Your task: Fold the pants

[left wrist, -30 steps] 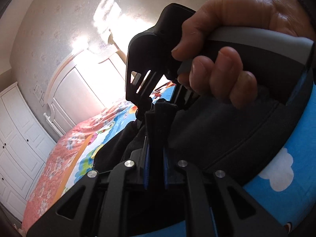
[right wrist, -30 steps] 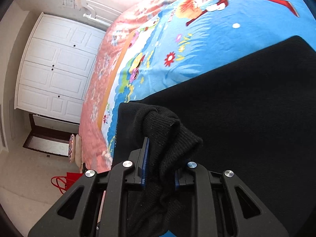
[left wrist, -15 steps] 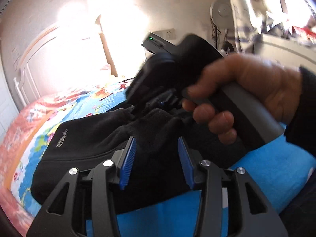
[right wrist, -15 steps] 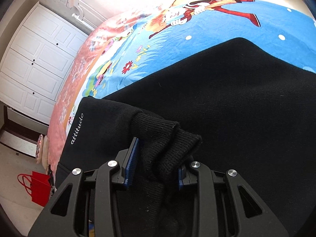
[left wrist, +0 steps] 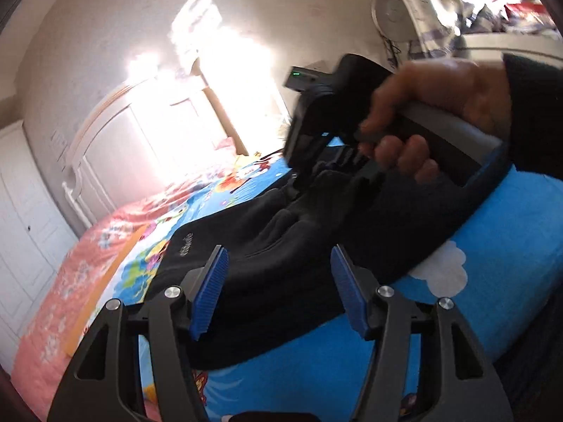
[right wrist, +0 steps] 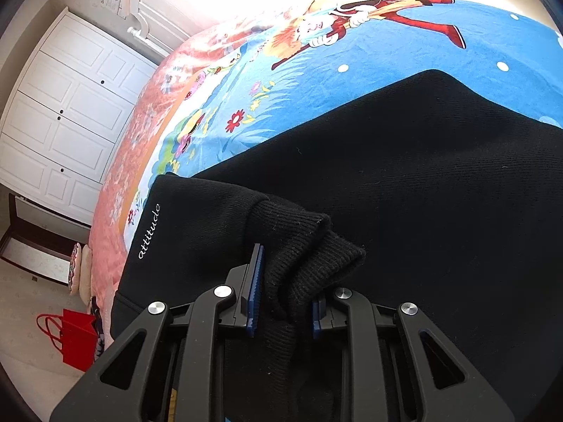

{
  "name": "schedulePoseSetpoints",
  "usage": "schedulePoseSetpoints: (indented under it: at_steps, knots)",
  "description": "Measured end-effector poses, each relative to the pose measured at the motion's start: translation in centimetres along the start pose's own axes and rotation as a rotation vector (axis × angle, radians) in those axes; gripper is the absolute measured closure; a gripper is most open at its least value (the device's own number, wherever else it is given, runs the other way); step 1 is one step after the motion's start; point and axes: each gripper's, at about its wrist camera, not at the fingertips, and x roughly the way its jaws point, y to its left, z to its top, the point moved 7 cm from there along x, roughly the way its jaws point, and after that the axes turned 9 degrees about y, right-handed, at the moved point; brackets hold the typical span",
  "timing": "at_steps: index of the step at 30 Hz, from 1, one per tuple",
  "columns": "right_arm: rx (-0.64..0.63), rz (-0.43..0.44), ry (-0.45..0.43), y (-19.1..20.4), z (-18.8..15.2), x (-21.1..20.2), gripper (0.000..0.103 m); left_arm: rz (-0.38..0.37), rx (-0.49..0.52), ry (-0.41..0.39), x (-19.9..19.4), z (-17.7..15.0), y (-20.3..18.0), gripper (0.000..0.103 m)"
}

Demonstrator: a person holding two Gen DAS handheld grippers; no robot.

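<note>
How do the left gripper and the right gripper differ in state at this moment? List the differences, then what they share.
The left gripper has its jaws spread wide; the right gripper has them closed in. The left holds nothing, with the black pants lying beyond its fingers; the right pinches the ribbed cuff. Both have blue pads and point at the same pants.

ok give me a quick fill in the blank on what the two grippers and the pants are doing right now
1. The left gripper has its blue-padded jaws ____ above the black fleece pants.
2. The right gripper pinches the pants' ribbed ____.
3. The white word printed on the pants reads ____.
4. The pants lie on a cartoon-print ____.

Missing words: open; cuff; attitude; bedsheet
</note>
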Motion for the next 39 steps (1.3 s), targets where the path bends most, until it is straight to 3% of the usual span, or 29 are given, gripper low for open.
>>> schedulePoseSetpoints:
  at_steps: [2, 4, 6, 9, 10, 11, 13, 18, 22, 24, 25, 26, 28, 30, 33, 36, 39]
  knots:
    - [-0.013, 0.009, 0.008, 0.2, -0.1, -0.2, 0.082, 0.001, 0.085, -0.007, 0.7, 1.2, -2.9, 0.041]
    - [-0.019, 0.019, 0.014, 0.2, -0.2, -0.3, 0.082, -0.009, 0.091, 0.001, 2.1, 2.1, -4.2, 0.041]
    - [-0.029, 0.027, 0.021, 0.2, -0.3, -0.3, 0.083, -0.010, 0.144, 0.061, 4.5, 2.1, -5.5, 0.041]
    - [-0.039, 0.045, 0.022, 0.3, -0.4, -0.8, 0.085, 0.037, 0.139, 0.075, 6.6, 2.4, -5.8, 0.046]
    - [-0.034, 0.055, 0.018, 0.3, -0.4, -1.0, 0.086, 0.046, 0.131, 0.095, 7.2, 2.5, -5.4, 0.072]
    - [-0.032, 0.059, 0.009, 0.3, -0.3, -1.4, 0.087, 0.062, 0.129, 0.106, 7.5, 3.0, -5.4, 0.087]
    - [-0.037, 0.032, -0.022, 0.1, -0.3, -3.1, 0.087, 0.056, 0.108, 0.072, 6.8, 4.6, -5.4, 0.091]
    - [0.000, 0.013, -0.082, -2.5, -0.9, -6.8, 0.088, 0.028, 0.144, -0.004, 5.7, 7.6, -7.9, 0.092]
    - [0.063, 0.010, -0.079, -5.4, -1.6, -5.8, 0.088, -0.038, 0.156, 0.030, 7.5, 7.4, -10.7, 0.091]
    - [0.105, -0.019, -0.082, -6.5, -1.6, -5.1, 0.080, -0.090, 0.136, 0.045, 7.8, 7.2, -10.9, 0.078]
    - [0.117, -0.042, -0.086, -7.0, -1.7, -5.2, 0.070, -0.122, 0.114, 0.044, 7.3, 7.2, -10.4, 0.060]
    - [0.128, -0.070, -0.098, -7.3, -1.9, -5.7, 0.051, -0.153, 0.064, 0.036, 6.4, 7.2, -9.2, 0.052]
    - [0.149, -0.136, -0.150, -7.8, -1.9, -7.7, 0.040, -0.257, -0.116, 0.030, 4.3, 6.6, -5.4, 0.052]
    - [0.180, -0.257, -0.230, -8.3, -1.9, -10.8, 0.025, -0.298, -0.352, 0.033, 3.0, 5.2, 0.3, 0.052]
    - [0.155, -0.453, -0.349, -5.1, -2.0, -16.0, 0.024, -0.261, -0.642, 0.090, 3.8, 1.6, 8.4, 0.051]
    - [0.100, -0.631, -0.442, 1.0, -4.4, -20.6, 0.014, -0.211, -0.797, 0.185, 5.6, -1.8, 13.4, 0.051]
    - [0.001, -0.603, -0.428, 7.0, -8.5, -23.0, 0.013, -0.124, -0.843, 0.251, 5.0, -3.5, 15.6, 0.048]
